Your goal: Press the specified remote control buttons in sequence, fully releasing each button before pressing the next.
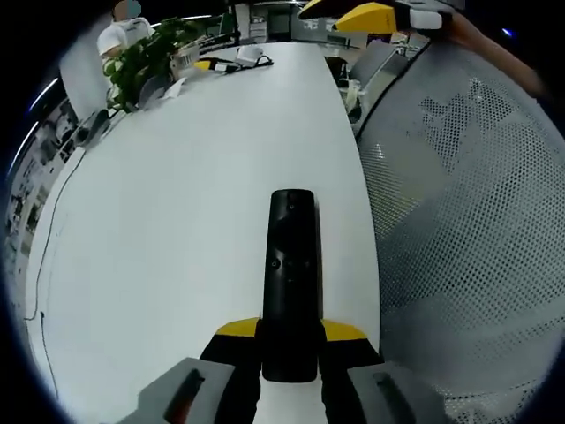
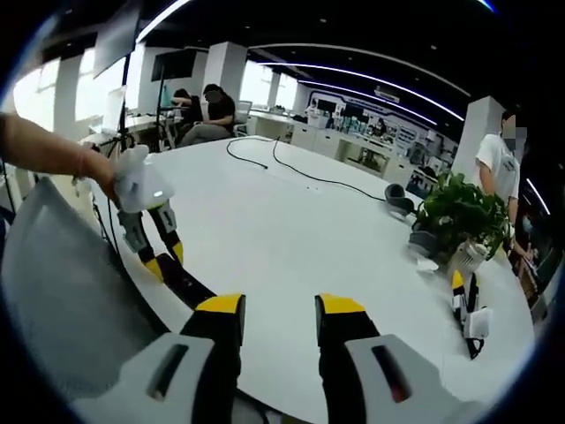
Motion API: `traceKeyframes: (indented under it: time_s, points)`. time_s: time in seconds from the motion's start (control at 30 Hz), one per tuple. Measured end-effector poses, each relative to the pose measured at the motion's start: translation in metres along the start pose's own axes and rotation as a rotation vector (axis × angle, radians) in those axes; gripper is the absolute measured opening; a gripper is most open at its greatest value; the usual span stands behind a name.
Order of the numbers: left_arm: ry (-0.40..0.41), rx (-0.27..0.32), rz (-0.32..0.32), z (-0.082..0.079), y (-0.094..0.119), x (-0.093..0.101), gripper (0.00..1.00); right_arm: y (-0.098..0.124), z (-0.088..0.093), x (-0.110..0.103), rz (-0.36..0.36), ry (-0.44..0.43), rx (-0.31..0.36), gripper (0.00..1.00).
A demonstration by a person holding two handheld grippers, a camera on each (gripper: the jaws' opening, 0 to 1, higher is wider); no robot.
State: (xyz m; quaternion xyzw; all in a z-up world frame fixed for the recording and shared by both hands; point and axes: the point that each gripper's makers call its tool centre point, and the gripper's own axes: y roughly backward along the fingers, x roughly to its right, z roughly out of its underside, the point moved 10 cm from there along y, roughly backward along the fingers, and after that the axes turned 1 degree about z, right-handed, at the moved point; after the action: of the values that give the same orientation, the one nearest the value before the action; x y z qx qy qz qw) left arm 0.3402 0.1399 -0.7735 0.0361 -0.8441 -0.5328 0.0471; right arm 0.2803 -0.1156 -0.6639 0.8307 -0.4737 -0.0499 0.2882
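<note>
The left gripper (image 1: 290,349) clamps the near end of the black remote (image 1: 290,274) over the white desk (image 1: 177,221), so the right gripper (image 2: 278,318) (jaws apart, holding nothing) should descend squarely onto one button.

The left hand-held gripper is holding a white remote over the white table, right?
Not quite: the long slim remote is black, not white. The left gripper view shows the left hand-held gripper shut on it, yellow-tipped jaws on either side, over the white table.
</note>
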Motion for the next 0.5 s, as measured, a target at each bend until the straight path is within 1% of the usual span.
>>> traceKeyframes:
  time_s: [0.17,0.27,0.37,0.4,0.47,0.5]
  points:
    - [-0.020,-0.017,-0.019,-0.001,-0.001,0.004,0.24,0.000,0.000,0.000,-0.004,-0.004,0.004,0.32]
    - [-0.022,-0.018,-0.019,-0.001,-0.001,0.003,0.24,-0.001,0.001,-0.001,-0.016,-0.008,-0.005,0.32]
    - [-0.028,-0.016,-0.017,-0.001,-0.001,0.003,0.24,-0.003,0.002,-0.003,-0.064,-0.019,-0.024,0.33]
    - [-0.029,-0.014,-0.016,-0.001,-0.001,0.002,0.24,-0.004,0.002,-0.006,-0.112,-0.039,-0.042,0.33]
    - [-0.027,-0.007,-0.013,0.000,0.000,0.002,0.24,-0.006,0.001,-0.008,-0.144,-0.041,-0.055,0.33]
    - [-0.030,-0.004,-0.013,0.000,0.000,0.002,0.24,-0.007,0.001,-0.010,-0.176,-0.041,-0.068,0.33]
